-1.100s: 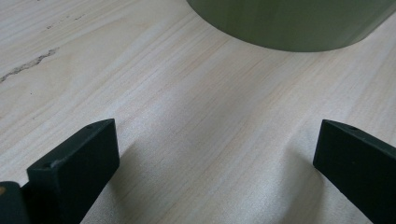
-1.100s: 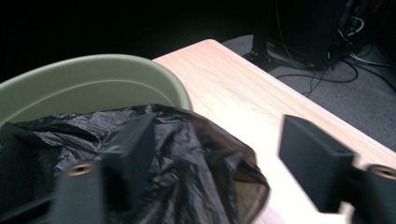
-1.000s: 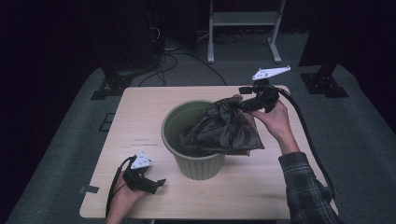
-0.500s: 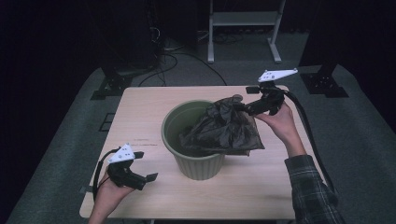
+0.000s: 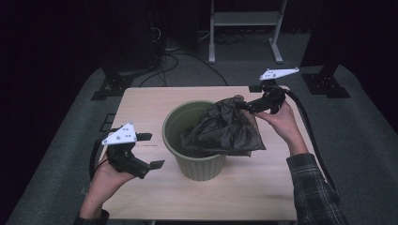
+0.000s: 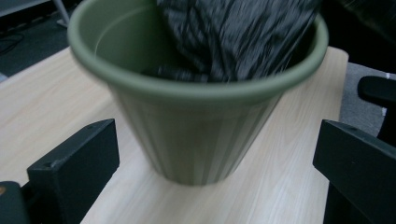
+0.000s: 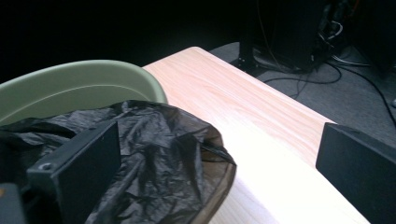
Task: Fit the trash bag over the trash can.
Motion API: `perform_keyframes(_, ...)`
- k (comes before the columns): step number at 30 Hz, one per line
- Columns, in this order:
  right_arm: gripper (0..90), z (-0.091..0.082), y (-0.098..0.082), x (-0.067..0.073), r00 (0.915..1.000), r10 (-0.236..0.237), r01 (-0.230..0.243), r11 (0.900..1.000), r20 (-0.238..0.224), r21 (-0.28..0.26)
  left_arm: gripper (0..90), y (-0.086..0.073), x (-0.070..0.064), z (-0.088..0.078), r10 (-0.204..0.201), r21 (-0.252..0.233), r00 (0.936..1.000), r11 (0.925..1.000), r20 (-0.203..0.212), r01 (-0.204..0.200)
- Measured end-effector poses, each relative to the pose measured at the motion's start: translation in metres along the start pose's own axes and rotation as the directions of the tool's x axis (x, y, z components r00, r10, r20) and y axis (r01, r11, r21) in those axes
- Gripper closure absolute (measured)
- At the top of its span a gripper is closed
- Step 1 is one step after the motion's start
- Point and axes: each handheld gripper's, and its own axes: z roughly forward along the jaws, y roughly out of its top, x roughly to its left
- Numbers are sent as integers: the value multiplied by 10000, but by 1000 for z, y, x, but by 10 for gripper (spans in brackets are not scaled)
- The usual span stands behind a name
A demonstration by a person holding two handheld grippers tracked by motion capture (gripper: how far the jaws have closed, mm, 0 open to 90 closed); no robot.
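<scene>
A ribbed green bucket (image 5: 197, 161) (image 6: 205, 135) stands mid-table. A crumpled black plastic bag (image 5: 225, 131) (image 7: 159, 158) sits partly inside it and spills over its right rim onto the table. My left gripper (image 5: 154, 150) (image 6: 217, 135) hovers above the table left of the bucket, open, aimed at the bucket wall with nothing between its jaws. My right gripper (image 5: 245, 106) (image 7: 219, 135) is at the bag's upper right corner. Its jaws have just been opening and stand wide, with the bag's edge lying loose by the left jaw, not pinched.
The light wooden table (image 5: 141, 103) has bare surface in front of and to the right of the bucket. Beyond it are a white metal stand (image 5: 244, 28), floor cables (image 5: 178, 54) and black stand bases (image 5: 112, 86) on grey carpet.
My left gripper has lifted off the table's front left corner and now hovers higher, beside the bucket. The right hand has stayed at the bag's corner.
</scene>
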Motion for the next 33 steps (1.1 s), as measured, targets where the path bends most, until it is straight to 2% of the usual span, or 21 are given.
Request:
perform_keyframes(9, 0, 1, 1, -3, 9996, 239, -240, 9997, -158, -108, 0, 49, -7, 17, 753, -298, 9958, 9968, 529, -738)
perform_keyframes(14, 0, 2, 1, -4, 9998, 173, -172, 9998, -70, 20, 13, 70, -11, 30, 929, -507, 9906, 9948, 1008, -881)
perform_keyframes(18, 0, 1, 1, -5, 9998, 196, -196, 9998, -76, 26, 49, 84, -11, 42, 1010, -509, 9876, 9941, 1198, -955)
perform_keyframes(23, 0, 1, 1, -5, 9998, 180, -179, 9998, -40, 34, 128, 97, -17, 59, 1236, -590, 9776, 9916, 1704, -1151)
perform_keyframes(27, 0, 1, 1, -5, 9998, 202, -202, 9998, -54, 76, 155, 106, -22, 74, 1435, -530, 9693, 9893, 1995, -1356)
perform_keyframes(33, 0, 2, 0, -5, 9997, 242, -241, 9996, -54, 140, 203, 115, -31, 98, 1648, -327, 9596, 9863, 2281, -1616)
